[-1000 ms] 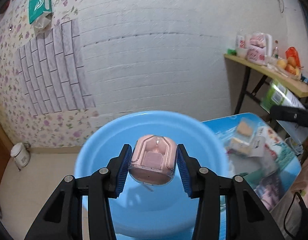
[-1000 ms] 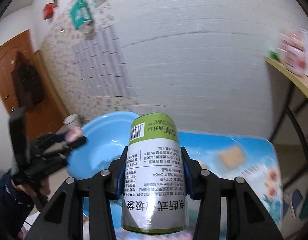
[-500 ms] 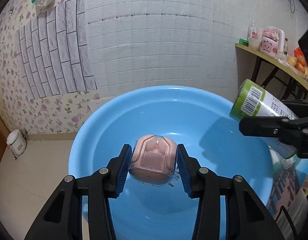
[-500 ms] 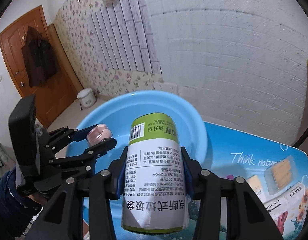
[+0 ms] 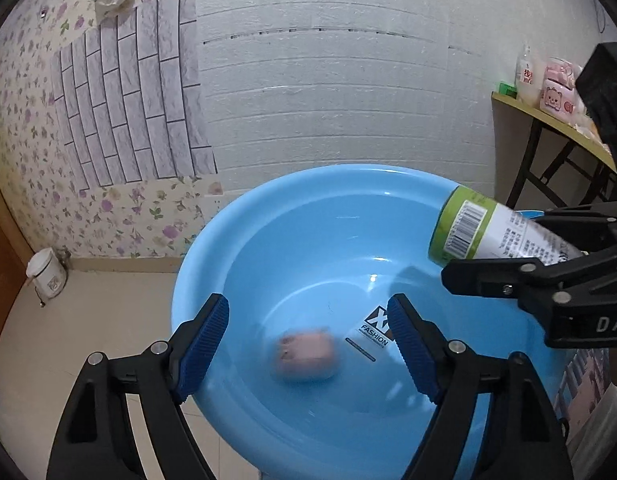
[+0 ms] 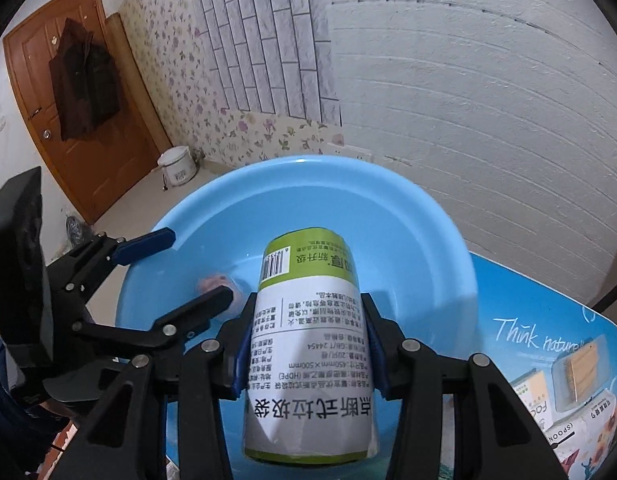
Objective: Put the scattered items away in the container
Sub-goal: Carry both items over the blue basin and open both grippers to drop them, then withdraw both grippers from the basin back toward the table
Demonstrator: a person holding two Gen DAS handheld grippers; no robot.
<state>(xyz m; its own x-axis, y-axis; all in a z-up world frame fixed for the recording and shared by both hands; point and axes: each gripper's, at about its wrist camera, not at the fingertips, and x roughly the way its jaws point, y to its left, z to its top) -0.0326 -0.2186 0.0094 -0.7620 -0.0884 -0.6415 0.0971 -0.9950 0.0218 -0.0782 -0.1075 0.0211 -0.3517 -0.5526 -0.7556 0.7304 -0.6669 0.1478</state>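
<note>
Gaping wide over the blue basin (image 5: 212, 248), the left claw (image 5: 308, 344) grips nothing; its blue ribbed pads (image 5: 204, 336) stand well apart, and between them, lower down inside the basin, shows the pink case (image 5: 306, 354), blurred, near the printed label on the basin floor. The left claw points forward and down from the basin's near rim. The right claw (image 6: 308, 344) is clamped on the green-and-white roll (image 6: 308, 344), pads pressing both its sides, the roll tilted forward with its green end over the basin's interior. From the right wrist view the left claw sits to the left, across the rim. The basin rests on a blue printed bench (image 6: 548, 320), with packets (image 6: 580, 364) lying just beside it.
</note>
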